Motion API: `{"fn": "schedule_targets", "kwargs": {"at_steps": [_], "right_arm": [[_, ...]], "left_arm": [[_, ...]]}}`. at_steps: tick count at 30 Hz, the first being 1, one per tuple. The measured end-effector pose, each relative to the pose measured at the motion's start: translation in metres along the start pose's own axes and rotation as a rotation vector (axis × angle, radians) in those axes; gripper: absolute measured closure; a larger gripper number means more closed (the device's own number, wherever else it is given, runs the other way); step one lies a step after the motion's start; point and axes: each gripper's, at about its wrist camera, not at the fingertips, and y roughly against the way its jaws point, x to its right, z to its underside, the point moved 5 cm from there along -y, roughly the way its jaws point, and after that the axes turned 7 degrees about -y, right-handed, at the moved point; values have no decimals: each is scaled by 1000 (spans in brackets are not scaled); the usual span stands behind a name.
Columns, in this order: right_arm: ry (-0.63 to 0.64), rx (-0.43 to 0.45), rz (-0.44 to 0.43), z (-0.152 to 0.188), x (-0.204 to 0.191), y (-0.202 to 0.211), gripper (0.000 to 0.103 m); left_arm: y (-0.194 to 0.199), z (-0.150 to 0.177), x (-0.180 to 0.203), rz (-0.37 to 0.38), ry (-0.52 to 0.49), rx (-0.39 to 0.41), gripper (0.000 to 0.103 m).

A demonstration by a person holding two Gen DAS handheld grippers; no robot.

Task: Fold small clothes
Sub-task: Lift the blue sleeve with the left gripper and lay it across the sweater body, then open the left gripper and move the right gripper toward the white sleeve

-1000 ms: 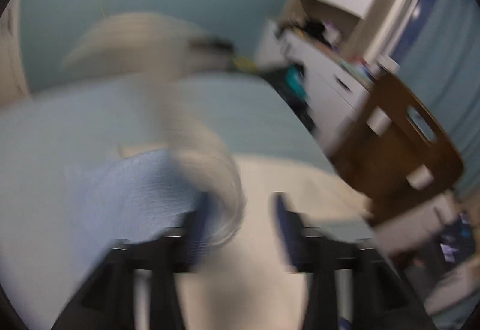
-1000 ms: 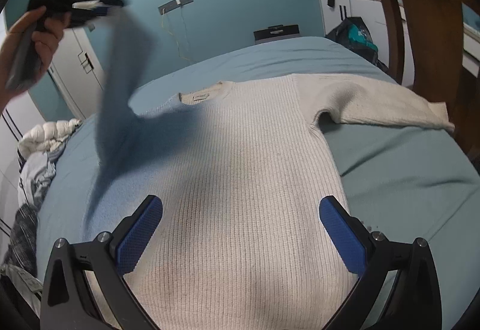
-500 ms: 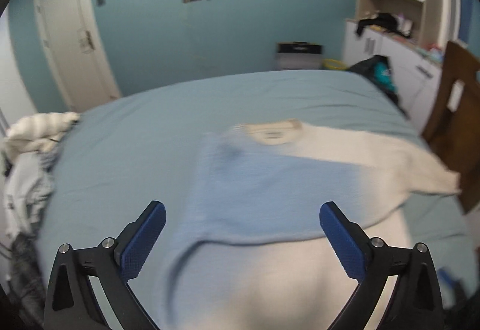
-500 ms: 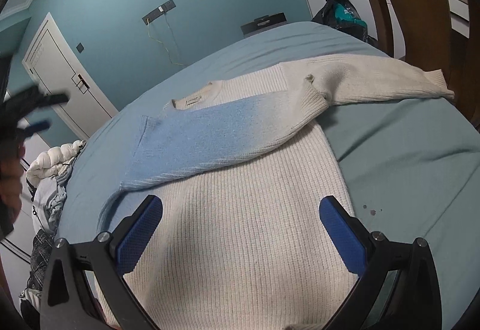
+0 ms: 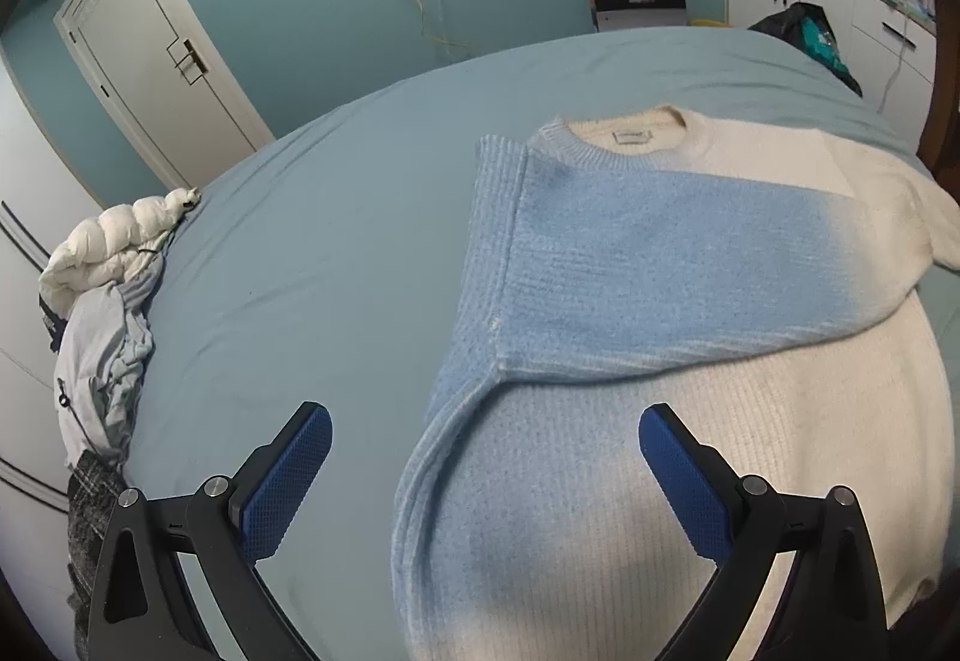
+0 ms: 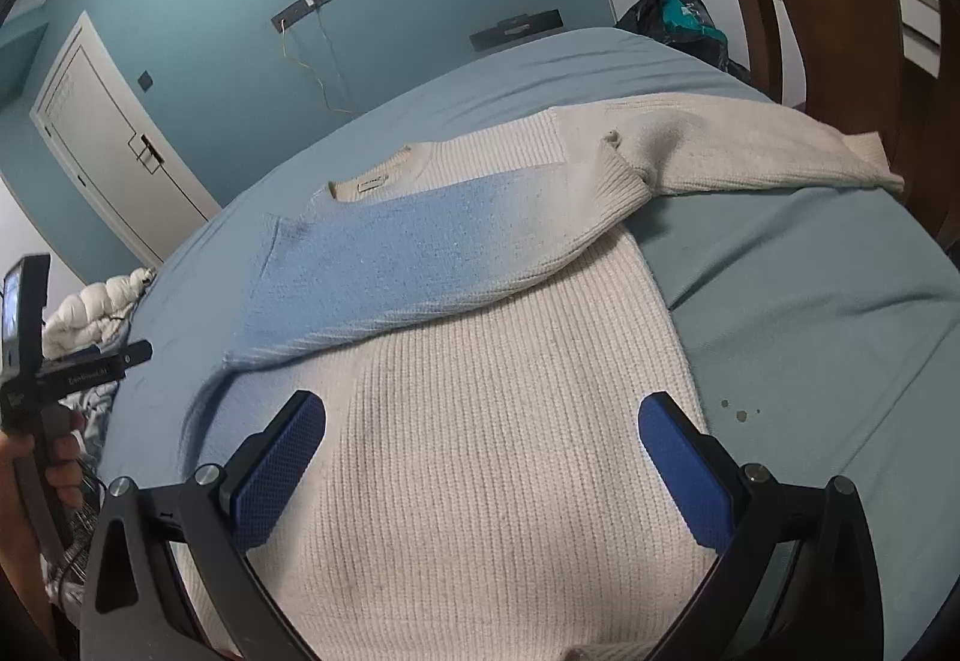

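The left gripper (image 5: 483, 475) has its jaws wide apart and holds nothing; between its blue pads (image 5: 288, 472) the left edge of the sweater (image 5: 660, 301) is seen. The right gripper (image 6: 480, 472) is also spread wide and empty, above the lower body of the sweater. The sweater lies flat on the bed (image 5: 330, 241), neck away from the cameras. Its blue sleeve (image 6: 384, 265) is folded across the chest, and the cream sleeve (image 6: 750, 150) stretches out to the right side. At the left edge of the bed there is a heap of clothes (image 5: 102, 301). Behind the bed stands a white door (image 5: 150, 54), and a wooden chair (image 6: 828, 0) is near the cream sleeve.
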Motion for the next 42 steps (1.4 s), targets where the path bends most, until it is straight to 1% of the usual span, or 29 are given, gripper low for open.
{"fn": "schedule_targets", "kwargs": {"at_steps": [4,6,8,10,13,15,18,19,21,24,26,27,30,32,35,37,39,40,41,42], "right_arm": [[-3,-3,0,0,1,2,1],[-17,-5,0,0,3,3,1],[-41,-3,2,0,7,6,1],[-60,-1,1,0,9,8,1],[-99,-8,-20,-1,15,12,1],[-138,-23,-35,-5,20,11,1],[-201,-57,-46,-12,27,5,1],[-213,-59,-43,-17,28,4,1],[-224,-36,-29,-33,32,2,1],[-263,-23,-26,-53,38,-5,1],[-300,-38,-49,-66,40,-14,1],[-312,-44,-47,-71,42,-19,1],[-324,-89,-12,-87,48,-42,1],[-340,-125,-9,-97,54,-55,1],[-394,-162,-51,-111,60,-75,1],[-427,-193,-85,-116,57,-92,1],[-450,-241,-106,-119,52,-116,1],[-465,-257,-106,-120,51,-126,1],[-488,-271,-87,-120,54,-137,1],[-506,-283,-48,-119,59,-148,2]], "left_arm": [[6,-2,1,-37,-24,15,0],[10,-2,-1,-57,-25,19,0],[15,-3,-4,-63,-17,28,0],[19,-5,-6,-60,1,37,0],[22,-10,-9,-33,31,42,0],[23,-11,-9,-21,35,46,0],[22,-11,-10,-22,34,44,0],[21,-11,-10,-21,34,42,0],[19,-11,-13,-12,46,41,0],[18,-13,-15,19,62,40,0],[15,-14,-17,22,71,34,0],[13,-14,-18,19,72,31,0],[7,-15,-22,-1,74,24,0],[3,-16,-27,-7,84,12,0],[-6,-16,-37,6,126,-1,0],[-11,-15,-44,22,159,-11,0],[-17,-14,-48,36,178,-23,0],[-21,-13,-50,44,189,-31,0],[-24,-13,-52,47,196,-36,0],[-27,-13,-55,49,205,-41,0]]}}
